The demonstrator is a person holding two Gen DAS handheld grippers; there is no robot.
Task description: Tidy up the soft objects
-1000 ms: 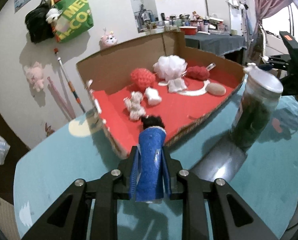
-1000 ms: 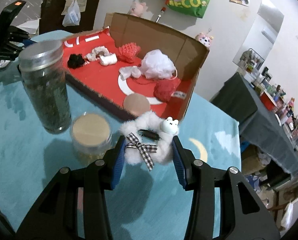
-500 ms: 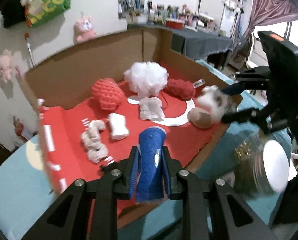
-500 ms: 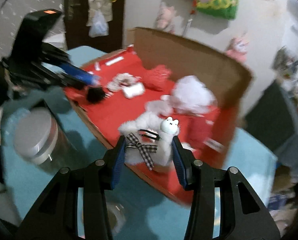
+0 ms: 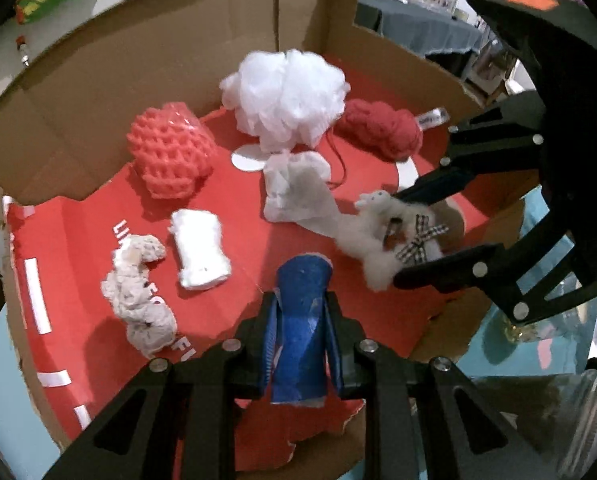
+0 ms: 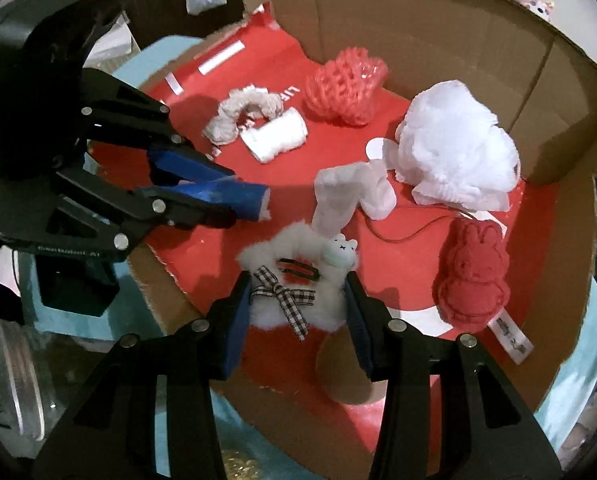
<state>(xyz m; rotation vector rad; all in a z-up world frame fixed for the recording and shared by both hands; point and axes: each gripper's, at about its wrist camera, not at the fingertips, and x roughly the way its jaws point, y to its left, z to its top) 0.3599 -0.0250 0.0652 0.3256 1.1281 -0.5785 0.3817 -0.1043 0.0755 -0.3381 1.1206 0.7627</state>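
Observation:
My left gripper (image 5: 300, 308) is shut on a blue felt roll (image 5: 302, 304) and hangs over the front of the red floor of the cardboard box (image 5: 178, 40). My right gripper (image 6: 296, 284) is shut on a white fluffy scrunchie (image 6: 294, 252) that has a checked bow and a small bunny charm. It too is inside the box (image 6: 418, 20), near its front edge. In the left wrist view the right gripper (image 5: 414, 236) and scrunchie (image 5: 382, 240) sit just right of the blue roll. In the right wrist view the left gripper (image 6: 234, 200) comes in from the left.
In the box lie a white bath pouf (image 5: 286, 96), a coral knit piece (image 5: 170, 152), a dark red bunny plush (image 6: 474, 272), a white cloth (image 5: 298, 188), a white fluffy roll (image 5: 200, 248), a beige scrunchie (image 5: 138, 292) and a tan pad (image 6: 350, 372). A glass jar (image 6: 14, 372) stands on the teal table.
Both grippers have moved from above the teal table to over the box's red floor and tilted downward. They now sit close together, each still holding its object.

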